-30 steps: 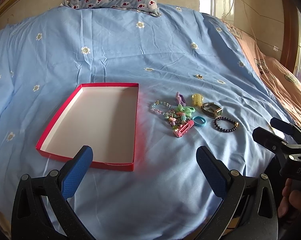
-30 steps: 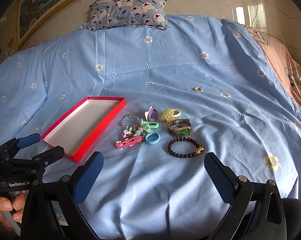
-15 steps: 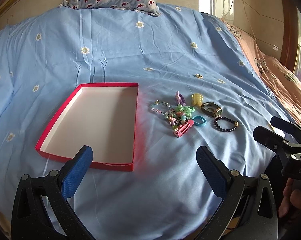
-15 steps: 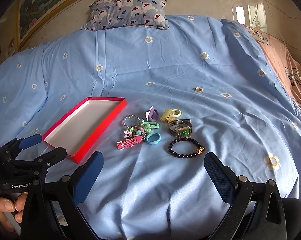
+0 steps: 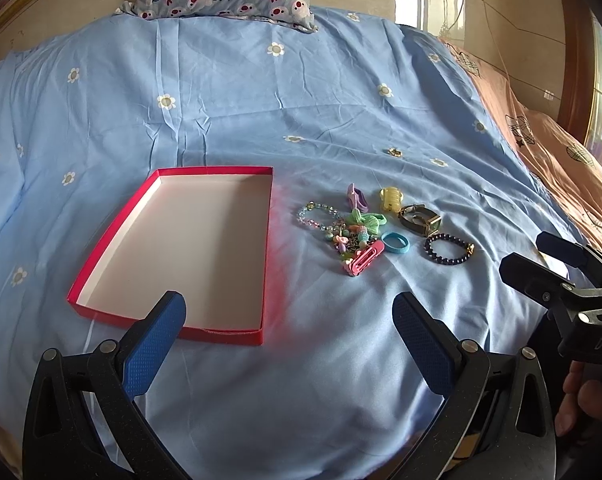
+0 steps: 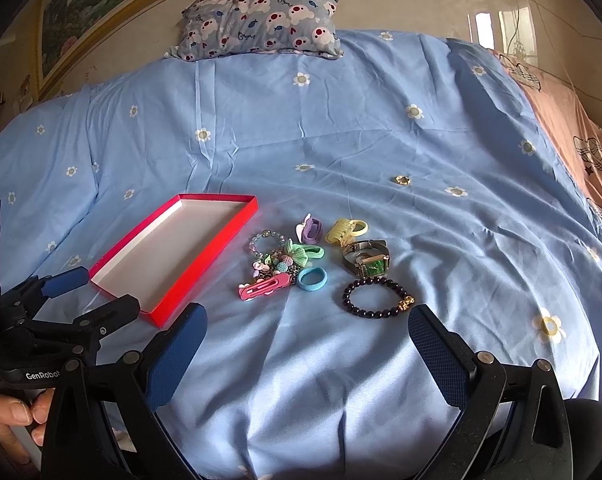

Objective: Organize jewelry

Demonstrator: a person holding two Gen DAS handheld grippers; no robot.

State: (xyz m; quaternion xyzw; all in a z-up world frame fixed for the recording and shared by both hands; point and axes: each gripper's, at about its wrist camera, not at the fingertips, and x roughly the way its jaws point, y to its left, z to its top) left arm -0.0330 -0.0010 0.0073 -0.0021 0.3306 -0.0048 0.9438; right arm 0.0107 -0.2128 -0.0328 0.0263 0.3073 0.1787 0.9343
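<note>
A shallow red box (image 5: 113, 240) (image 6: 225, 236) with a white inside lies empty on the blue bedspread. To its right sits a cluster of jewelry: a dark bead bracelet (image 5: 448, 249) (image 6: 377, 299), a green-faced watch (image 5: 420, 219) (image 6: 367, 261), a blue ring band (image 5: 395, 242) (image 6: 312, 278), a pink hair clip (image 5: 364, 261) (image 6: 265, 286), a yellow claw clip (image 5: 391, 198) (image 6: 344, 230), a purple clip (image 5: 357, 197) (image 6: 311, 228) and a clear bead bracelet (image 5: 317, 216). A small gold ring (image 6: 402, 179) lies apart, farther back. My left gripper (image 5: 289, 332) and right gripper (image 6: 307, 344) both hover open and empty, short of the items.
A patterned pillow (image 6: 261, 20) lies at the bed's far end against the wall. An orange blanket (image 5: 557, 152) covers the right side. A hand (image 6: 9, 416) holds the left tool (image 6: 57, 320); the right tool (image 5: 561, 276) shows at the left view's right edge.
Almost nothing has changed; both views have shifted only slightly, and the jewelry and box lie where they were.
</note>
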